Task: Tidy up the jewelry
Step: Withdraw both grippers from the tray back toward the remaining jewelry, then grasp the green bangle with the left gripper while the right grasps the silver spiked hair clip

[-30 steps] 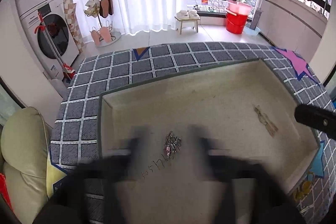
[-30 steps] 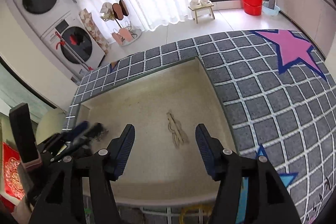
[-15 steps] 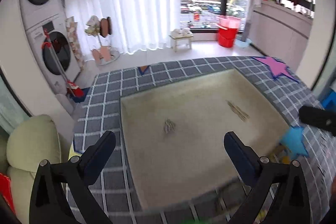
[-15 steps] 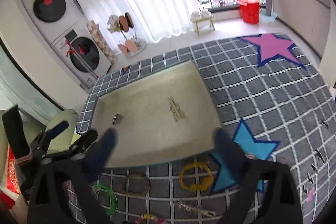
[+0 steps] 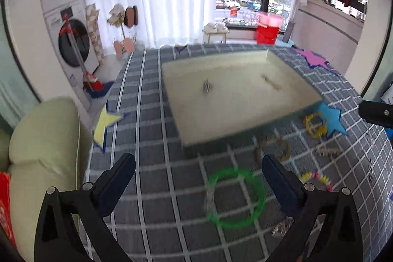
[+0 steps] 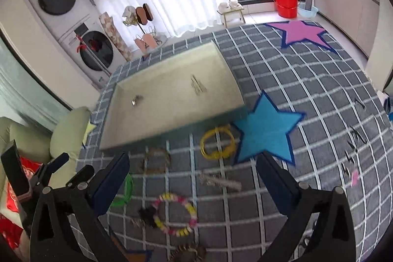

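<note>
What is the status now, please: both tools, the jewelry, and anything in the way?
Left tool open, empty; right tool open, empty. Two pieces lie in tray; green bangle, yellow bangle, bead bracelet on mat. Nothing blocking.

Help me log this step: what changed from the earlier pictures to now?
Both tools drew back from the tray and now hover open over the bracelets on the mat: the left tool above the green bangle, the right tool above the beaded bracelet. The right tool's jaws have just been opening, with nothing between them. The silver piece and the pale piece stayed in the tray.
</note>
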{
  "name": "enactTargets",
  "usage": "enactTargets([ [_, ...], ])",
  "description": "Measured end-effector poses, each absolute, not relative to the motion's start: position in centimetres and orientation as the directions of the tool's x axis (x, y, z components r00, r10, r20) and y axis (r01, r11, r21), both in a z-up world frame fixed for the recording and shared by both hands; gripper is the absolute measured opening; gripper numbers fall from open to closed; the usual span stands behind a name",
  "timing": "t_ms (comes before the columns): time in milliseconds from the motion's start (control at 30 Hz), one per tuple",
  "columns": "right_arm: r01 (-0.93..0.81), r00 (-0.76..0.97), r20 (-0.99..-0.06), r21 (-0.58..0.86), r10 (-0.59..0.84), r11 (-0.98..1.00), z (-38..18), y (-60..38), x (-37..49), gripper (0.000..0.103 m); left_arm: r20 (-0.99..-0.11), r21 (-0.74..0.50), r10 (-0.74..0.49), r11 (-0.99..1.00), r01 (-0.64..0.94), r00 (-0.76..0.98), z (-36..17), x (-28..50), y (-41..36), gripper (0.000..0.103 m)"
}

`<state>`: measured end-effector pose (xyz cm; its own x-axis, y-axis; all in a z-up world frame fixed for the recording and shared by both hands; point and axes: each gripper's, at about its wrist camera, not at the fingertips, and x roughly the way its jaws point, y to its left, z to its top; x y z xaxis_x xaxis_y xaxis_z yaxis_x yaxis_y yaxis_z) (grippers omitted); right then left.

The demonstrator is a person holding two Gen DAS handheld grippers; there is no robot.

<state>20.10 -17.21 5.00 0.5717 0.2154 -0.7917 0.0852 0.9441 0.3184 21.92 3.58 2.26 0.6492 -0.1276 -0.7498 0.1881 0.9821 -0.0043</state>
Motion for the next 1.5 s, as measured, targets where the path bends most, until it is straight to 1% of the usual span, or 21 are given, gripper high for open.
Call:
enactTargets([
  [267,0.084,0.523,-0.838,0.233,0.156,0.969,2.7,-17.1,18.2,0.103,-0.797,-0.012,-0.099,0.989,0.149,0.596,-0.6,20.9,4.5,0.103],
  [500,0.026,0.49,-0.866,0.125,0.096,0.992,1.0,-16.7,18.8,0.103,-0.811,-0.011,-0.101,0.987,0.158,0.576,-1.5,21.1,4.2,0.103],
  [833,-0.086,0.462,-0.88,0.076,0.107,0.993,-0.9,-16.7,20.6,0.102,-0.831,-0.023,-0.109,0.986,0.163,0.545,-2.5,21.9,4.5,0.103],
  [1000,-0.12,0.446,-0.889,0.059,0.107,0.991,-1.7,-16.5,21.5,0.091,-0.836,-0.025,-0.118,0.984,0.177,0.536,-2.9,22.3,3.9,0.103],
  [1133,-0.18,0.424,-0.898,0.042,0.116,0.983,-2.4,-15.8,22.1,0.087,-0.839,-0.022,-0.124,0.981,0.194,0.53,-3.1,22.5,3.3,0.103],
  [1233,-0.229,0.427,-0.899,-0.004,0.097,0.973,-2.5,-14.9,22.0,0.084,-0.841,-0.022,-0.125,0.98,0.198,0.526,-3.3,22.5,3.1,0.103],
  [1300,-0.24,0.422,-0.901,0.001,0.105,0.971,-2.4,-14.7,21.9,0.078,-0.848,-0.018,-0.122,0.979,0.201,0.516,-3.5,22.6,3.0,0.098],
  [1333,-0.242,0.423,-0.9,0.002,0.107,0.97,-2.4,-14.6,21.8,0.076,-0.846,-0.009,-0.114,0.98,0.2,0.521,-3.6,22.6,3.0,0.098],
  [1367,-0.243,0.424,-0.899,0.004,0.11,0.97,-2.4,-14.5,21.8,0.072,-0.846,-0.006,-0.112,0.98,0.201,0.522,-3.6,22.6,2.9,0.098],
  [1400,-0.242,0.426,-0.898,0.003,0.11,0.97,-2.3,-14.4,21.7,0.066,-0.845,-0.006,-0.113,0.979,0.203,0.523,-3.6,22.6,2.8,0.096],
  [1433,-0.243,0.426,-0.898,0.006,0.112,0.97,-2.2,-14.3,21.5,0.063,-0.844,-0.006,-0.115,0.979,0.204,0.524,-3.5,22.5,2.9,0.094],
  [1467,-0.242,0.426,-0.898,0.007,0.112,0.97,-2.2,-14.1,21.4,0.057,-0.844,-0.006,-0.117,0.978,0.208,0.524,-3.5,22.5,2.8,0.093],
  [1500,-0.241,0.424,-0.899,0.008,0.112,0.971,-2.1,-14.0,21.4,0.05,-0.843,-0.006,-0.119,0.977,0.211,0.525,-3.4,22.5,2.8,0.089],
])
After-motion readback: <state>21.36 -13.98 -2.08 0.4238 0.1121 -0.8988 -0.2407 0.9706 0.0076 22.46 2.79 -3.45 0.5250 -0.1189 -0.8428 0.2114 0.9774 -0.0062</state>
